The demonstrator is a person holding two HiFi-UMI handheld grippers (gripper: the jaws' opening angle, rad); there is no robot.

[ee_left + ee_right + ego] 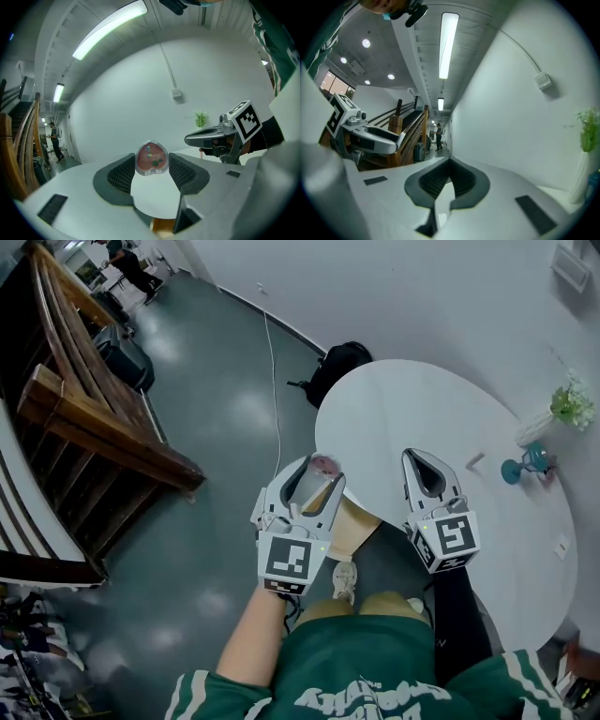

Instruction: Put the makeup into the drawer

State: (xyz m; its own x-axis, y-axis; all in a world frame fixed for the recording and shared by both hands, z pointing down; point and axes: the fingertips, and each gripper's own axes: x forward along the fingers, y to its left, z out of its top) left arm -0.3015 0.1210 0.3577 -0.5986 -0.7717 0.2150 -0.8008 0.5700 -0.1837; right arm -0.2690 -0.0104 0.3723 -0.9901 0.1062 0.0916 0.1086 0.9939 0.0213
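A heart-shaped pink makeup compact (151, 158) in a clear case sits upright between the black pads of my left gripper (151, 165), which is shut on it. In the head view the compact (325, 464) shows at the tip of the left gripper (317, 471), over the near edge of the round white table (394, 409). My right gripper (413, 457) hovers over the table to the right, shut with nothing in it; its pads meet at the tips (450, 161). A tan wooden piece (349, 526) shows under the table edge between the grippers; whether it is the drawer I cannot tell.
On the table's far right stand a white vase with a green plant (565, 407) and a small teal stand (525, 465). A black bag (337, 367) and a cable lie on the grey floor. A wooden staircase (84, 418) runs along the left.
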